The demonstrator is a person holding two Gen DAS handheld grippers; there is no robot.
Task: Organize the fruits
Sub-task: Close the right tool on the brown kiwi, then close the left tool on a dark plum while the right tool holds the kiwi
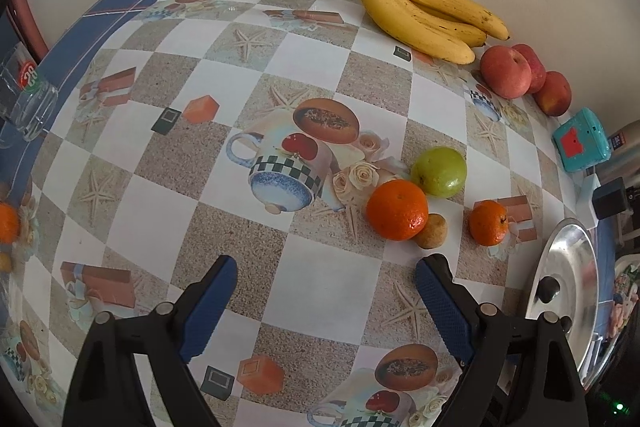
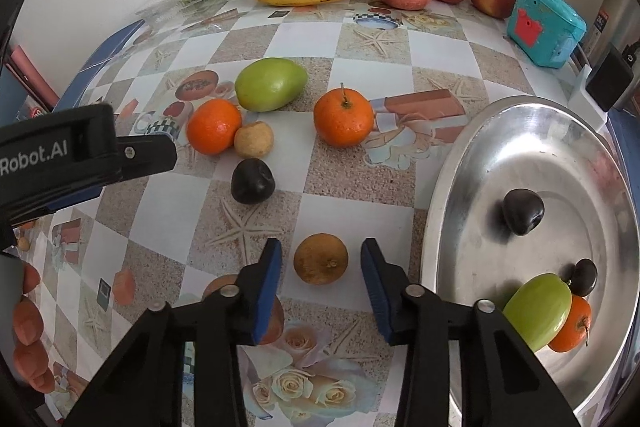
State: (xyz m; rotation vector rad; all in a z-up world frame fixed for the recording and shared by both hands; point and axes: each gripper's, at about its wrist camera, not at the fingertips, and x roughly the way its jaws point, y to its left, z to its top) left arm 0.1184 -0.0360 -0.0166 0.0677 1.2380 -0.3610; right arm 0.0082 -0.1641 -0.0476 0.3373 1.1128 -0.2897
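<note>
In the left wrist view, the left gripper [image 1: 326,291] was seen with its jaws spread wide above the patterned tablecloth [image 1: 208,227], nothing between them. Ahead of it two tangerines [image 1: 397,209], a green fruit [image 1: 439,172] and a small tan fruit [image 1: 431,231] were grouped near the metal tray [image 1: 576,267]; bananas [image 1: 424,15] and red apples [image 1: 506,73] were lined along the wall.

In the right wrist view, the right gripper [image 2: 321,269] was seen narrowed around a brown round fruit [image 2: 320,258] lying on the cloth, a slim gap left at each pad. Just beside it, to the right, the tray [image 2: 452,195] was seen to hold dark fruits [image 2: 523,211], a green fruit and a tangerine
</note>
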